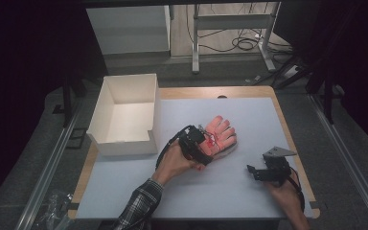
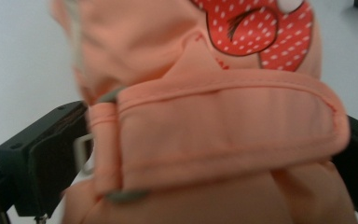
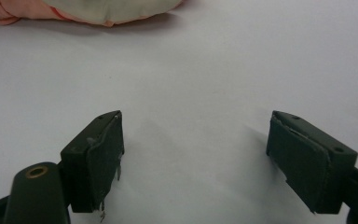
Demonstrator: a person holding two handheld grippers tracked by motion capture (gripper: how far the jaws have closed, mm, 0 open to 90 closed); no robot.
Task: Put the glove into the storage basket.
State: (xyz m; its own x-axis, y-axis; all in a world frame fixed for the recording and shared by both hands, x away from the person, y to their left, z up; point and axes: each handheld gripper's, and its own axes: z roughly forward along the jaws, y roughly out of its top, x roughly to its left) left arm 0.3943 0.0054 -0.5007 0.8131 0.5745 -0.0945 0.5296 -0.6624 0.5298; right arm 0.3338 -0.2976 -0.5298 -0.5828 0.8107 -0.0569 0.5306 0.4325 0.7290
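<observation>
Dim room, pale grey table mat (image 1: pixel 230 187). Peach fabric glove with red polka-dot patch (image 1: pixel 220 133) lies mid-mat; red lettering there too blurred to read. Left gripper (image 1: pixel 202 139) straddles its cuff strap, jaws apart. Right gripper (image 1: pixel 256 171) spread, holding nothing. White cardboard box (image 1: pixel 106 103) left.

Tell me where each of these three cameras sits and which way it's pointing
High view: above the person's side, looking forward and down on the table, white box, peach glove; both forearms and hands come in from below.
Left gripper view: rides the left gripper, looking along its fingers, which flank the glove's wrist strap.
Right gripper view: rides the right gripper, facing bare table, fingers apart.
Shared: the glove appears in all three views.
</observation>
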